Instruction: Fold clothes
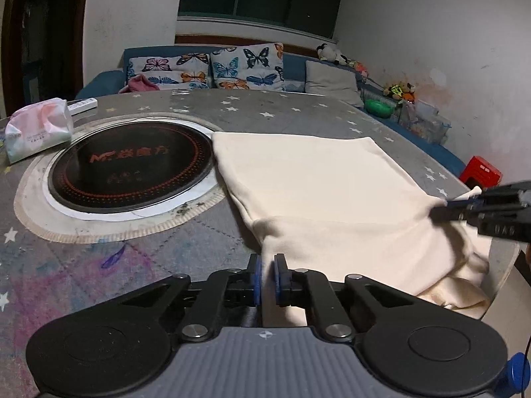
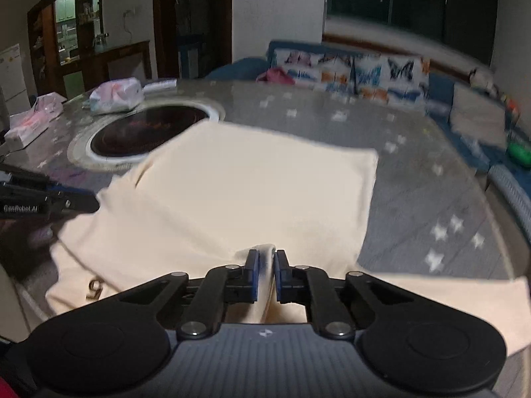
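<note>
One round table [image 1: 298, 112], covered in a grey star-printed cloth, carried a cream garment [image 1: 318, 185] beside its black induction hob [image 1: 132, 169]. Its far part lay flat and smooth; its near edge drooped, rumpled, over the table's rim. The left gripper [image 1: 267, 265] and right gripper [image 2: 266, 258] each pinched a fold of that near edge.

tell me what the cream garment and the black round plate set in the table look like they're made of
Cream garment: soft matte knit, probably cotton jersey or fleece; it drapes and bunches at both grippers. Black round plate: glossy glass or ceramic, seemingly an induction cooktop; it reflects light and carries printed red dots and lettering.
</note>
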Motion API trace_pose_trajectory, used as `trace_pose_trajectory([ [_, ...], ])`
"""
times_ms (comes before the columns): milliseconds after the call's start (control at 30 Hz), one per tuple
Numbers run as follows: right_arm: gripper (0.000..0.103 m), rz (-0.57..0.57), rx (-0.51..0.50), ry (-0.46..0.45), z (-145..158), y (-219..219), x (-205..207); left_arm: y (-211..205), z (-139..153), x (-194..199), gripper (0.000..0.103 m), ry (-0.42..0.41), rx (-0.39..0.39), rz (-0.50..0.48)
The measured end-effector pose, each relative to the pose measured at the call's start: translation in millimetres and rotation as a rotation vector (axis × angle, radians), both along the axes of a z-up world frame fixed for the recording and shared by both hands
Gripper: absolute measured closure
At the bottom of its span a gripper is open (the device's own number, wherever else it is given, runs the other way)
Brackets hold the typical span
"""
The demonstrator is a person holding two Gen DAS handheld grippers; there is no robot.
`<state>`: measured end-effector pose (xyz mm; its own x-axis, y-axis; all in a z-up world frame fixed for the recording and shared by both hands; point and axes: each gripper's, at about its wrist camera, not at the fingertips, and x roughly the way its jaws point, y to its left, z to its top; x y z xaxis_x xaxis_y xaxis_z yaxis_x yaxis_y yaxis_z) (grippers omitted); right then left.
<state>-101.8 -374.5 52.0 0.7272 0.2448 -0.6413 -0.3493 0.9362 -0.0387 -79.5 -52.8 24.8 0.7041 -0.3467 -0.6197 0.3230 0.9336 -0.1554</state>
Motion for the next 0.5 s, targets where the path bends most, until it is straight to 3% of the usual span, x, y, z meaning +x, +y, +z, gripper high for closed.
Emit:
trace_pose_trajectory([
  [233,0.086,-0.034,-0.062,0.011,-10.0,1.4,6.7,0.6,12.3,-1.0,0.093,-0.032,0.007,0.000],
  [367,0.085,-0.021,-0.033,-0.014,-0.2,-3.1,-2.3,-12.0,23.9,6.1,0.093,-0.071,-0.011,-0.062],
  [500,0.081,0.038,-0.031,-0.020,-0.5,5.7,-8.1,-32.7,14.0,21.8,0.092,-0.045,0.013,-0.117],
])
